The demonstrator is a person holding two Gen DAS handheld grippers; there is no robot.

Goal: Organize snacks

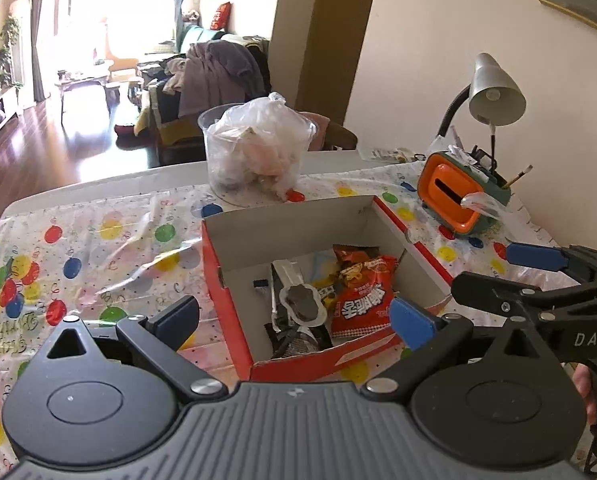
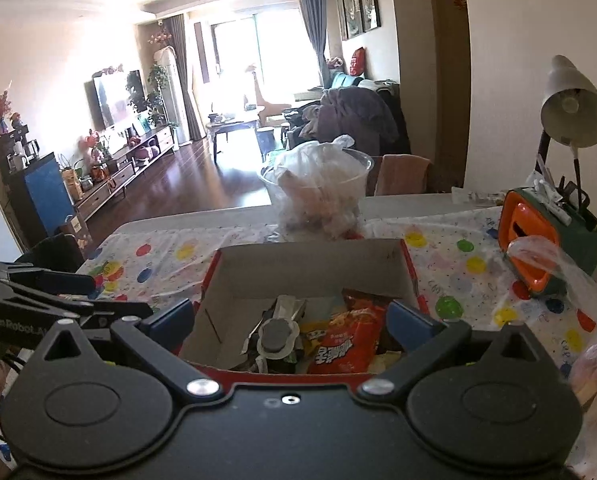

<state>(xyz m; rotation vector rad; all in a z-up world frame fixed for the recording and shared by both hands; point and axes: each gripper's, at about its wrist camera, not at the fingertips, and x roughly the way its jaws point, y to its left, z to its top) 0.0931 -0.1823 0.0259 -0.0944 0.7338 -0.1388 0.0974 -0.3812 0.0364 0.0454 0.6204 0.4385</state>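
Snacks in red box, bagged food in clear tub

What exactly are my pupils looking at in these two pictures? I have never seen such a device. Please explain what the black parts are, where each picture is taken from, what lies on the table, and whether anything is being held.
No robot is here: a person holds a two-finger gripper in each hand, each with a camera looking along its fingers. One picture comes from the left gripper, the other from the right gripper; the black parts at the bottom are the grippers themselves. Both are open and hold nothing.

On the balloon-print tablecloth stands a red cardboard box holding snacks, among them a red snack packet. Behind it is a clear tub stuffed with a plastic bag. To the right are an orange and green holder and a desk lamp.
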